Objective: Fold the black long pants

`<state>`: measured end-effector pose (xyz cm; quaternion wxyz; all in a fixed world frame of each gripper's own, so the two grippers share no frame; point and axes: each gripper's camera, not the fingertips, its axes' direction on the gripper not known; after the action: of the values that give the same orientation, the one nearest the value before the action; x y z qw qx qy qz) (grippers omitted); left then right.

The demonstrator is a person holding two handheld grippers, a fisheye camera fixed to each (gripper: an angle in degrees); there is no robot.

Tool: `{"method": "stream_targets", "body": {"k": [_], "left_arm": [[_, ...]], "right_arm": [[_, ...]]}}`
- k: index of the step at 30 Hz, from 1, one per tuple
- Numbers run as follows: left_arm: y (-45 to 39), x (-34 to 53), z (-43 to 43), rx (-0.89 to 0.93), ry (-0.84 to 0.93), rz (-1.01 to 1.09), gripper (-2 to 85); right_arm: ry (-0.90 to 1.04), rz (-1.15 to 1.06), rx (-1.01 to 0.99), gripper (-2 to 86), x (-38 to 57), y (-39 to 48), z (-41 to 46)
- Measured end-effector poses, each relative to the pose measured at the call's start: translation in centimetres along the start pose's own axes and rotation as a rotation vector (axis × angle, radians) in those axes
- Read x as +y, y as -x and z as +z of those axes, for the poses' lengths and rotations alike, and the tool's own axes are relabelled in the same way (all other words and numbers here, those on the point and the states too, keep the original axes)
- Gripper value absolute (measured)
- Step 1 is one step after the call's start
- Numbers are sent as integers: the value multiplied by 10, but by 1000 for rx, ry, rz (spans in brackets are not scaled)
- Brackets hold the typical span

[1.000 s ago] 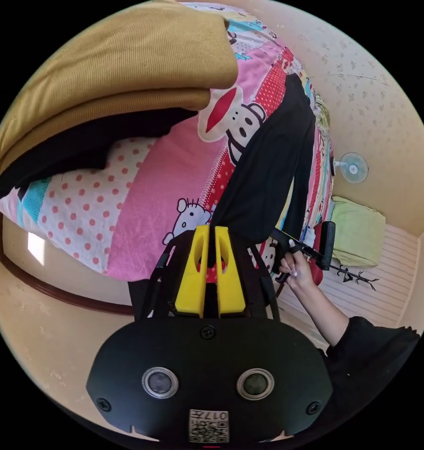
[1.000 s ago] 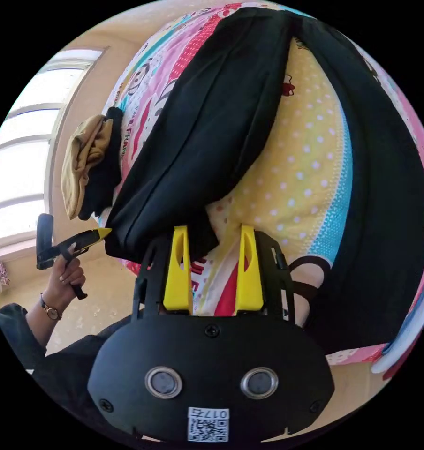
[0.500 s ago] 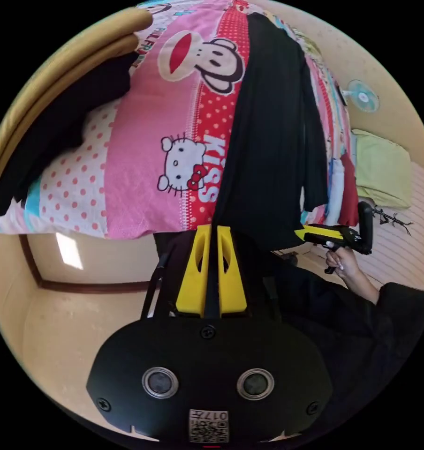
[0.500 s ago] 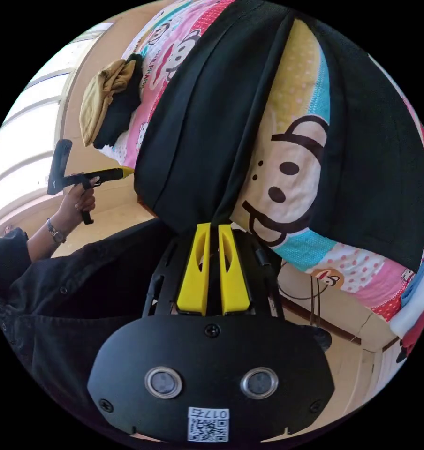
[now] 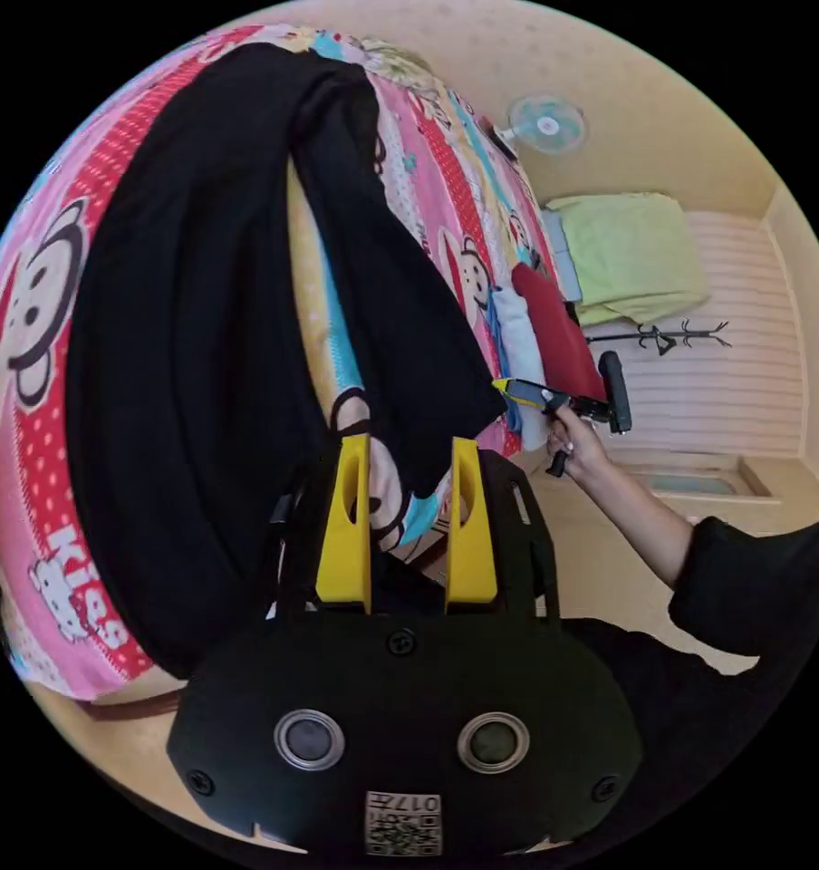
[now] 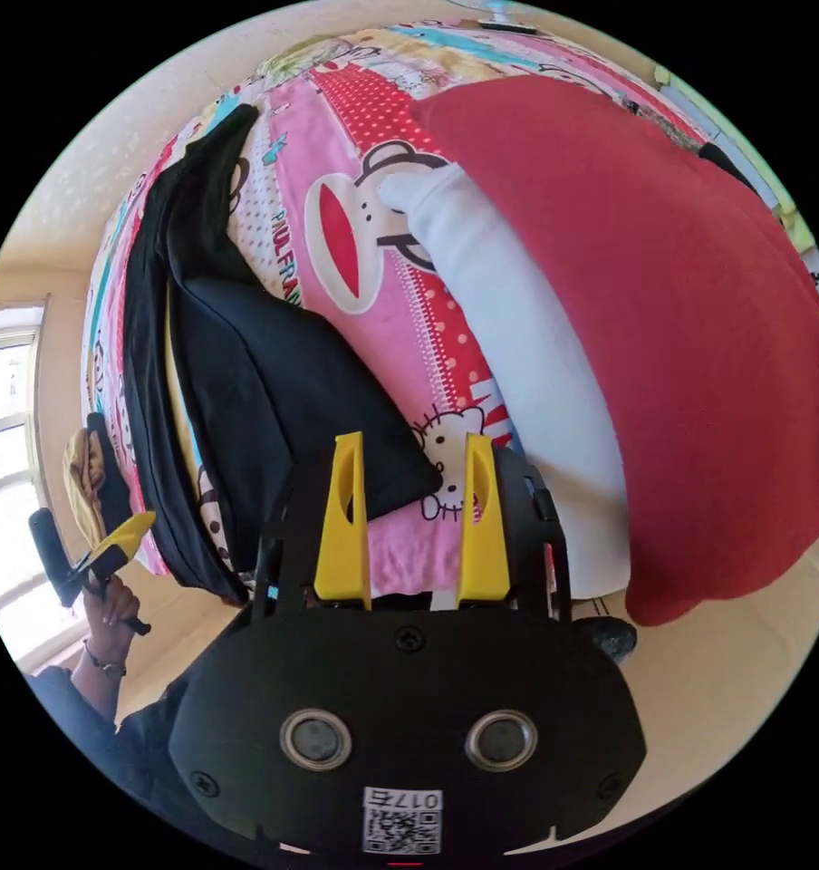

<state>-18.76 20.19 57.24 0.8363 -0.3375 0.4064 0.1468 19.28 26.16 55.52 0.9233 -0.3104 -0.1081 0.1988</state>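
Black long pants [image 5: 183, 362] spread over the bed [image 5: 29, 426], upper left of the left gripper view, legs splayed in a V. Left tongs [image 5: 408, 471] and right tongs [image 6: 411, 471] both wide, gripping nothing. Probably best to pinch one hem and lay that leg squarely on the other.

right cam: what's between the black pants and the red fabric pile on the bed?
In the right gripper view, a folded white cloth lies against the red pile; between it and the black pants is bare cartoon-print bedsheet.

Matt black cloth pants [image 5: 183, 362] on smooth printed cotton-like bedsheet [image 5: 29, 435]
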Motion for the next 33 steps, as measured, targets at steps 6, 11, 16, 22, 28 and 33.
{"method": "stream_targets", "body": {"k": [6,11,16,22,28,33], "left_arm": [[-26,-14,83,-188,263,-18,49],[-36,48,64,-147,259,5,19],[-29,65,43,-90,167,-202,78],[-110,8,20,-8,64,-6,161],[-141,-11,77,-24,308,66,141],[-115,19,62,-10,197,-4,23]], "right_arm": [[66,-245,-41,48,23,6,-16],[82,-320,-67,36,91,-5,-23],[37,-214,-110,32,119,-15,-3],[-123,-356,-182,30,151,21,-42],[-106,-665,-236,38,173,75,-62],[101,-938,-253,70,156,73,-68]]}}
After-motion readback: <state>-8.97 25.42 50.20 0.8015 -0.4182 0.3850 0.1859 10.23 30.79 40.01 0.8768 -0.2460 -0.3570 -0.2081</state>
